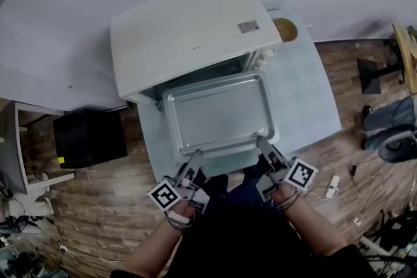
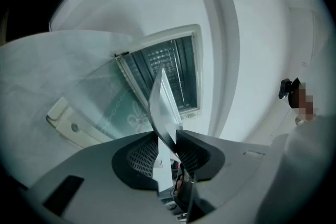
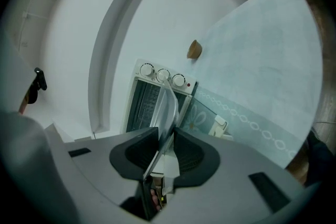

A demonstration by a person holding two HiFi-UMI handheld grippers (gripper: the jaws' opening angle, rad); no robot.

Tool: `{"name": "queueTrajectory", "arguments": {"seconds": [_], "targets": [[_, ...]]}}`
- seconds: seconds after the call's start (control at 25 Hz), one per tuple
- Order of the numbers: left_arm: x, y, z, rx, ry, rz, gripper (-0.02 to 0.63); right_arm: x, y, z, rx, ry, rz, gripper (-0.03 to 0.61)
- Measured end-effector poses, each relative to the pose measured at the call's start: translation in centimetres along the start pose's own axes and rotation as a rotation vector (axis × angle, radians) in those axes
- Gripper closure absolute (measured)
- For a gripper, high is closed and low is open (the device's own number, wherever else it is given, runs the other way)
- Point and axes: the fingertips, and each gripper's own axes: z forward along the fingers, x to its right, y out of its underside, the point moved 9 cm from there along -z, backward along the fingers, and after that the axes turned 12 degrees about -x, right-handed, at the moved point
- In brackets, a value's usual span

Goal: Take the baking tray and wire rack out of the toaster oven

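Observation:
The silver baking tray (image 1: 218, 114) sticks out level from the front of the white toaster oven (image 1: 189, 36), above its lowered glass door. My left gripper (image 1: 197, 156) is shut on the tray's near rim at the left corner, and my right gripper (image 1: 262, 141) on the near rim at the right corner. In the left gripper view the tray (image 2: 160, 97) runs edge-on between the pads of the left gripper (image 2: 168, 136). The dark oven opening (image 2: 168, 68) shows thin bars inside. In the right gripper view the tray (image 3: 169, 105) is clamped the same way by the right gripper (image 3: 167, 134).
The oven stands on a pale blue table (image 1: 306, 94) against a white wall. A small brown bowl (image 1: 285, 29) sits beside the oven at the right. The door handle (image 3: 220, 126) hangs below the tray. A black box (image 1: 88, 137) and a chair base (image 1: 391, 140) are on the wooden floor.

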Motion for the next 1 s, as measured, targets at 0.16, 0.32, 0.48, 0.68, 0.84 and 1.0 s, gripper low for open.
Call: {"name": "queueTrajectory", "arguments": {"seconds": [0.16,0.32,0.48,0.68,0.84,1.0], "targets": [[-0.1,0.6,1.4,-0.094,0.020,0.002,0.508,0.8,0.7,-2.3,0.081,0.022,0.026,0.480],[-0.2,0.9,3.4,-0.183,0.039,0.019,0.508,1.9,1.2,-4.5,0.157,0.053,0.045,0.479],[0.1,1.5,6.0,-0.261,0.048,0.028,0.508,3.2,1.5,-7.0,0.233,0.092,0.084,0.478],[1.6,3.5,9.9,-0.332,0.072,0.055,0.508,4.3,-0.1,-10.9,0.300,0.114,0.095,0.478],[2.8,6.0,13.3,-0.358,0.085,0.052,0.507,5.8,-2.2,-14.1,0.333,0.125,0.098,0.477],[3.5,8.4,16.5,-0.380,0.074,0.046,0.505,7.6,-4.4,-17.1,0.351,0.141,0.117,0.476]]}}
